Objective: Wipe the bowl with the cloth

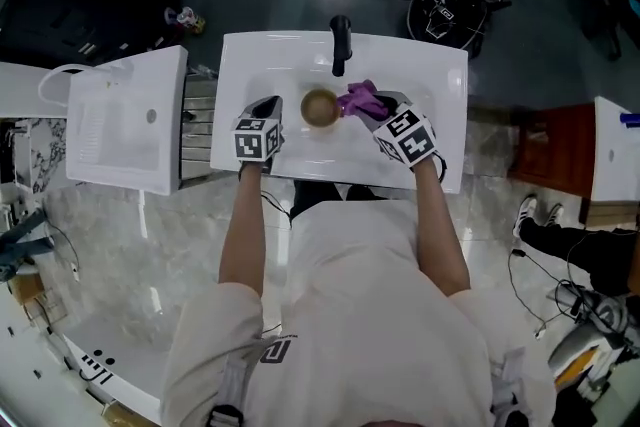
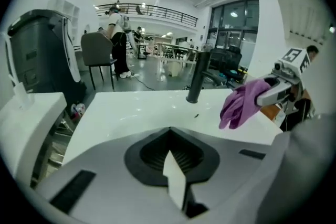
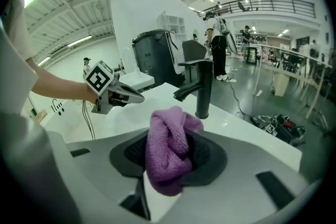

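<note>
A small brown bowl stands on the white sink counter, just in front of the black faucet. My right gripper is shut on a bunched purple cloth, which hangs at the bowl's right rim. The cloth fills the jaws in the right gripper view. My left gripper hovers a little left of the bowl, apart from it. In the right gripper view its jaws come together to a point, with nothing between them. The left gripper view shows the cloth and faucet; the bowl is hidden there.
A second white basin unit stands to the left across a gap. A dark bag and cables lie on the floor behind the counter. A wooden cabinet is at the right. A black bin stands beyond the left basin.
</note>
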Motion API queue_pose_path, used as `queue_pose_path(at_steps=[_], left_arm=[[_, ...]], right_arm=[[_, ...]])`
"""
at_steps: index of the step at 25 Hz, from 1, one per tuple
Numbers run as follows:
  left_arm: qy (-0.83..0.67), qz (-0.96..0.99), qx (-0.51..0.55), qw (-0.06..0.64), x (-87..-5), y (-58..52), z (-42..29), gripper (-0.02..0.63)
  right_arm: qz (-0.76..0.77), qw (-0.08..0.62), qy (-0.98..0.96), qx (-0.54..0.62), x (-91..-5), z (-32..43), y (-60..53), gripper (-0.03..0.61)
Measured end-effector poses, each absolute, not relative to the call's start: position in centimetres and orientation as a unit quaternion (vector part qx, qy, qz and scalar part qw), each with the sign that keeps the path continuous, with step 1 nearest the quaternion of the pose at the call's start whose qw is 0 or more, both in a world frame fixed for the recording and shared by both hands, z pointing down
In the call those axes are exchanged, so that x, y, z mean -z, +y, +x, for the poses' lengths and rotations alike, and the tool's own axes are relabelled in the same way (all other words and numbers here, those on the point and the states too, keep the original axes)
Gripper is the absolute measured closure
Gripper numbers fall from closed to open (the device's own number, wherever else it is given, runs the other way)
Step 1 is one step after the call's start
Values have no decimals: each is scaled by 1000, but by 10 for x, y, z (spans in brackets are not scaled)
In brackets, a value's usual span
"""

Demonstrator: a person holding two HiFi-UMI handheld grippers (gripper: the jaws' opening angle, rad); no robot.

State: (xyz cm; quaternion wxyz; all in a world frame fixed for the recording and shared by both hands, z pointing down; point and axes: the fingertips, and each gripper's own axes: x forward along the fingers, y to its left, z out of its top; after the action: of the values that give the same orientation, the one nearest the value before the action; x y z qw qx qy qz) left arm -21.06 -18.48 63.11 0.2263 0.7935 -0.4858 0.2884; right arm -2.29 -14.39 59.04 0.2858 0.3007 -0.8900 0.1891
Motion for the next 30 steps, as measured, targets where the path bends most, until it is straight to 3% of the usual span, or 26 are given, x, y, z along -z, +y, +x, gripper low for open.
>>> queue_pose_path(at_steps=[15, 18, 25, 30], left_arm=[[-280, 783, -414, 370, -739, -188, -183, 605], [-255, 779, -413, 398, -750, -182, -179, 543], [-243, 759, -409, 445, -765, -171, -163, 548], [-272, 751, -417, 434, -771, -169, -159, 599]], right_arm=[[353, 300, -851, -248, -629, -1, -134, 443], [368, 307, -837, -263, -636, 8, -129, 441], [397, 303, -816, -289, -636, 29, -121, 440], [392, 309, -818, -287, -634, 27, -112, 440]])
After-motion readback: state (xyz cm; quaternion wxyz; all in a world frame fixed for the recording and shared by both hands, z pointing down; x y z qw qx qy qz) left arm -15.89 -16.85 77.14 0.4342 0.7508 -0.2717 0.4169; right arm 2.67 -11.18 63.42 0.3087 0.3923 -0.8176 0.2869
